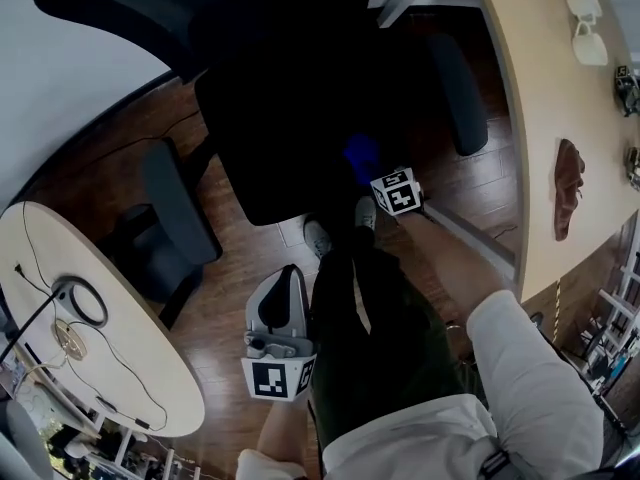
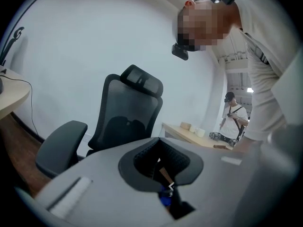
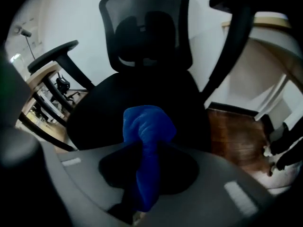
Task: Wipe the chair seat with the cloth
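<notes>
Cloth (image 3: 147,136): blue, soft and light, bunched and clamped at its gathered middle by the jaws of the right gripper (image 1: 380,173), over the black chair seat (image 1: 270,128). Probably limp, so press it flat. The left gripper (image 1: 285,288) has its jaws together, empty.

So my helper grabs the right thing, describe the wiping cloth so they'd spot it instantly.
Look at the black office chair seat. Over it, the right gripper pinches the cloth: a bunched bright blue wad, unlike everything black around it.

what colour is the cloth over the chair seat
Plain blue. The cloth shows best in the right gripper view, bunched between the jaws.
</notes>
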### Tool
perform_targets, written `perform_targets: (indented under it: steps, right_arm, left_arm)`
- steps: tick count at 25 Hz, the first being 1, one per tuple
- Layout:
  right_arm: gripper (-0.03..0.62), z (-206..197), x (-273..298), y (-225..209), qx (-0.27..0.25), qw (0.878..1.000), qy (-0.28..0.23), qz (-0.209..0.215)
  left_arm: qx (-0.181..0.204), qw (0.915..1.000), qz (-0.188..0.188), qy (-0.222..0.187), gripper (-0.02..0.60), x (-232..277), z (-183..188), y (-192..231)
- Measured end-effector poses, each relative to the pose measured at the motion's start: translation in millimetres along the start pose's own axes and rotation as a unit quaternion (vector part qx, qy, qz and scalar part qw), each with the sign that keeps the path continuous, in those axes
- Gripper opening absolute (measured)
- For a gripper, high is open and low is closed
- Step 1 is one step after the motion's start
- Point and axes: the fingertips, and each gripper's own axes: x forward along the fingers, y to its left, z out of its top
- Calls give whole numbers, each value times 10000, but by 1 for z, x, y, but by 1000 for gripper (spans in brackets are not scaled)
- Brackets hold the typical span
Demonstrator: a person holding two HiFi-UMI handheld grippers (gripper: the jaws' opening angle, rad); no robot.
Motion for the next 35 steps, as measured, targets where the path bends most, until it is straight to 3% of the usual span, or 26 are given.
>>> perform_targets:
  steps: [3, 6, 8, 10, 12, 15, 18, 20, 22, 24, 25, 26, 28, 31, 35]
  right_arm:
    - [92, 6, -27, -63, 18, 9993, -150, -329]
    - [92, 13, -40, -82, 122, 9987, -254, -422]
    - [92, 19, -57, -71, 172, 9985, -409, -309]
    - [92, 41, -103, -38, 210, 9958, -882, -94]
    - [91, 108, -175, 5, 74, 9834, -1804, 172]
    - [92, 223, -331, 75, -619, 9311, -3568, 441]
    - [92, 267, -537, 161, -925, 8854, -4535, 435]
    - [92, 288, -657, 205, -1302, 8323, -5378, 330]
    - [92, 293, -753, 237, -1709, 7748, -6081, 251]
    - [92, 277, -831, 262, -1943, 7324, -6520, 254]
    - [92, 269, -861, 272, -2013, 7219, -6616, 246]
    - [93, 261, -883, 279, -2069, 7211, -6609, 210]
    - [94, 250, -912, 288, -2120, 7327, -6465, 131]
    - [94, 245, -948, 297, -2013, 7018, -6831, 184]
    - [94, 233, -950, 293, -1891, 7131, -6751, 96]
  left_arm:
    - [17, 9999, -160, 21, 77, 9, -2, -16]
    - [13, 9998, -193, 104, 77, 14, -6, -24]
    - [35, 9997, -154, 188, 77, 13, 1, -32]
    - [156, 9995, -99, 239, 77, 6, 26, -43]
    - [458, 9989, -92, 36, 77, 7, 72, -52]
    - [1013, 9928, -168, -611, 78, -2, 166, -81]
    - [1295, 9888, 40, -744, 78, -54, 257, -123]
    - [1458, 9843, 142, -989, 71, -86, 307, -147]
    - [1697, 9743, 118, -1476, 67, -116, 349, -176]
    - [1931, 9630, -3, -1882, 63, -151, 385, -212]
    - [2014, 9586, -72, -2013, 63, -167, 403, -230]
    - [2078, 9551, -129, -2107, 63, -180, 420, -245]
    - [2175, 9508, -204, -2196, 63, -197, 444, -264]
    - [2258, 9488, -160, -2205, 63, -209, 452, -269]
    - [2213, 9497, -181, -2207, 63, -218, 449, -270]
